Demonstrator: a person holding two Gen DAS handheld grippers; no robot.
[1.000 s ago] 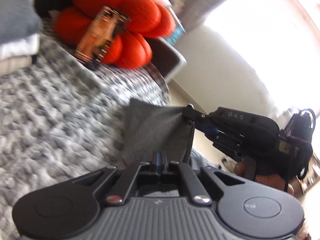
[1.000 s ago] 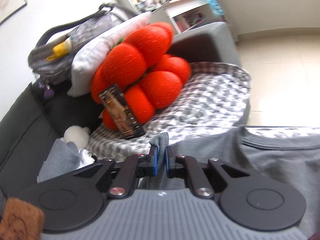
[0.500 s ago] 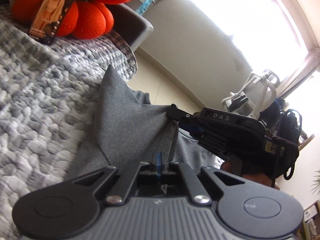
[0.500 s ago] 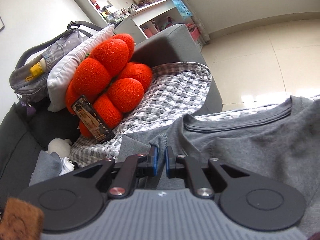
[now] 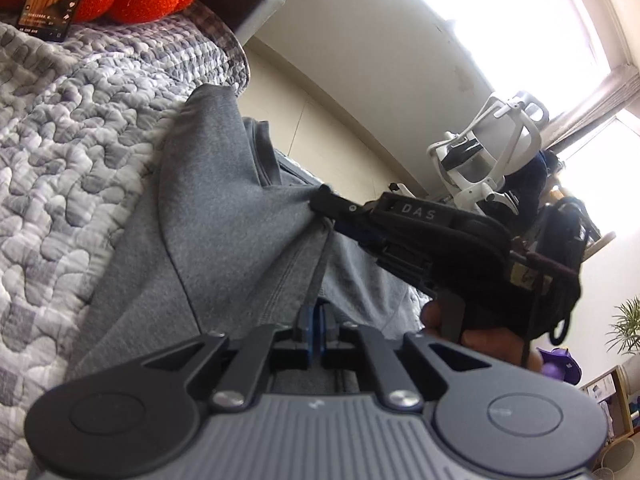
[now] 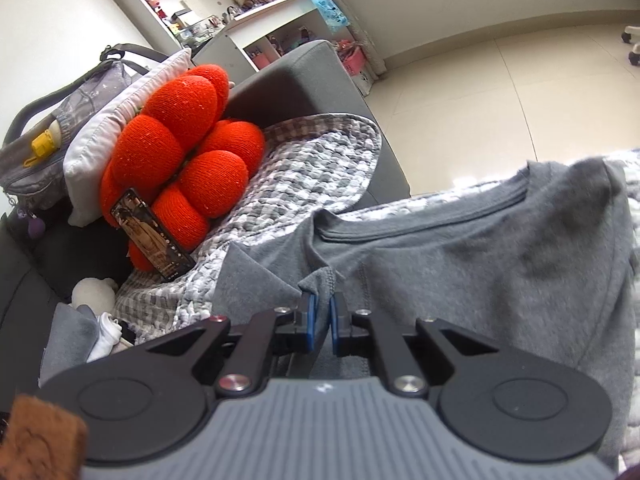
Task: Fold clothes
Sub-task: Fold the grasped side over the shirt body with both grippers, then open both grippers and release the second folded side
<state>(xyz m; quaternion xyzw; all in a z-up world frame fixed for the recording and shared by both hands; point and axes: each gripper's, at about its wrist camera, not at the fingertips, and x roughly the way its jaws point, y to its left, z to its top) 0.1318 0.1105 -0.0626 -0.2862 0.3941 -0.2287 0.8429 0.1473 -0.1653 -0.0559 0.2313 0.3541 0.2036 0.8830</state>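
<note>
— What is the left gripper [image 5: 315, 320] doing?
— It is pinching a thin edge of the gray shirt [image 5: 224, 216], its jaws easing apart a little.
— And the right gripper [image 6: 321, 316]?
— It is pinching the shirt too. The shirt is lying near the quilt's [image 5: 60, 128] edge.

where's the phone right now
In the right wrist view the phone stands at left, propped against the orange cushion on the grey quilted blanket, just beyond the grey t-shirt. In the left wrist view it sits at top left.
</note>
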